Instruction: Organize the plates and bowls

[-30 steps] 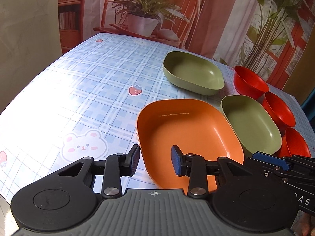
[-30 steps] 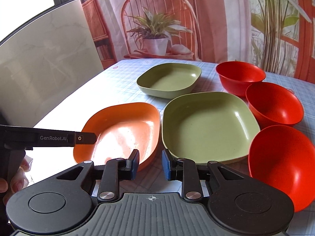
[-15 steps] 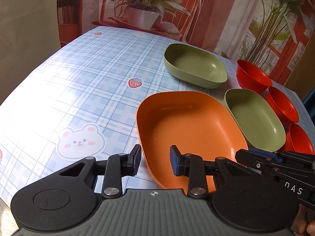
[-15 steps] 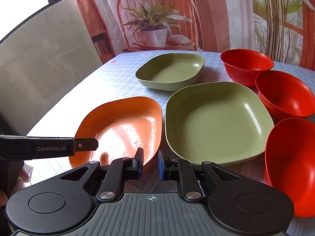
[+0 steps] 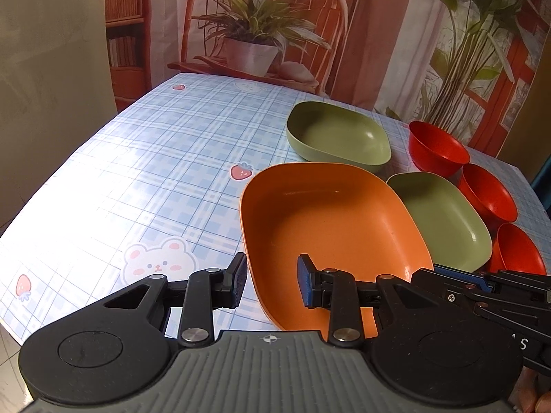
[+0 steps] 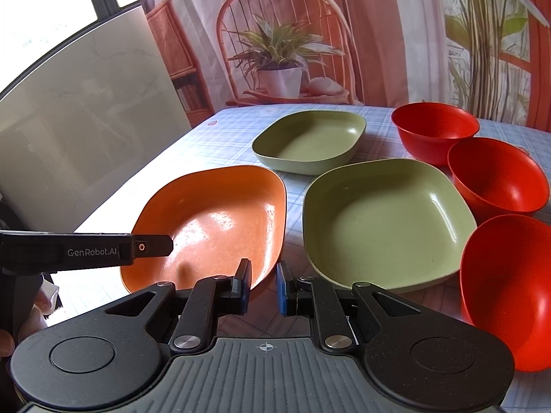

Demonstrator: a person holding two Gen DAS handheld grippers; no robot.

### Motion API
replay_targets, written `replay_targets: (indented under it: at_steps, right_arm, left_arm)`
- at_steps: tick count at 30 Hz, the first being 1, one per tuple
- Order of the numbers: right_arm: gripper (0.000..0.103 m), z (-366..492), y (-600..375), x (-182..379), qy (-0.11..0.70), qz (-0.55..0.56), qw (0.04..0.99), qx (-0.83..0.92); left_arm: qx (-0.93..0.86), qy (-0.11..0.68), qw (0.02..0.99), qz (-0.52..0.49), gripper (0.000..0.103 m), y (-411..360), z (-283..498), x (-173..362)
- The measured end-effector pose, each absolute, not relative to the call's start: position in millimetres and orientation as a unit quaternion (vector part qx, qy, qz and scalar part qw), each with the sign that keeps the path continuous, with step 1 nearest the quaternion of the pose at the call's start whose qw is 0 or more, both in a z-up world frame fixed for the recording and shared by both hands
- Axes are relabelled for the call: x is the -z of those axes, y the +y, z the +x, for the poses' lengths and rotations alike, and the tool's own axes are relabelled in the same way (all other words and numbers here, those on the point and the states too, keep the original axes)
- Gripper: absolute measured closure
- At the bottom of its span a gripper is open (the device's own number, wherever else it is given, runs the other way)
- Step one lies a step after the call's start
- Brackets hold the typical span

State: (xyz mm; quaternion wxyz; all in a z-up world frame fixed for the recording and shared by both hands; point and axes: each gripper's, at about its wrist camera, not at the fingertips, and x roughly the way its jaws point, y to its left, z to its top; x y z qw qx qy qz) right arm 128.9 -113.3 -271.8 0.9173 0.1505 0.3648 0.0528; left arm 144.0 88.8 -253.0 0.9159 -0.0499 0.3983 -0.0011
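Here the orange plate (image 5: 330,237) lies on the bench (image 5: 144,179) just ahead of the left hand-held gripper (image 5: 272,280), whose jaws straddle its near rim without pinching. Right hand-held gripper (image 6: 263,284): nearly closed, empty. The plate appears light, rigid, slick; grip the raised rim.

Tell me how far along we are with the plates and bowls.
Nothing looks done: the orange plate, two green plates and three red bowls all sit apart on the table, unstacked. In hand: the left gripper has its jaws open astride the orange plate's near rim, not pressing it; the right gripper is shut beside that plate, holding nothing visible. Left: stack plates, nest bowls.
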Motion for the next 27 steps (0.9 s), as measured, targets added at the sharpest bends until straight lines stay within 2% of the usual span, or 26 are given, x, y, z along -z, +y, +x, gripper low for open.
replay_targets:
  at_steps: [27]
  right_arm:
    - [0.089, 96.5, -150.5, 244.7, 0.294, 0.185, 0.938, -0.014]
  left_arm:
    - [0.041, 0.368, 0.929, -0.012, 0.069, 46.8, 142.6, 222.5]
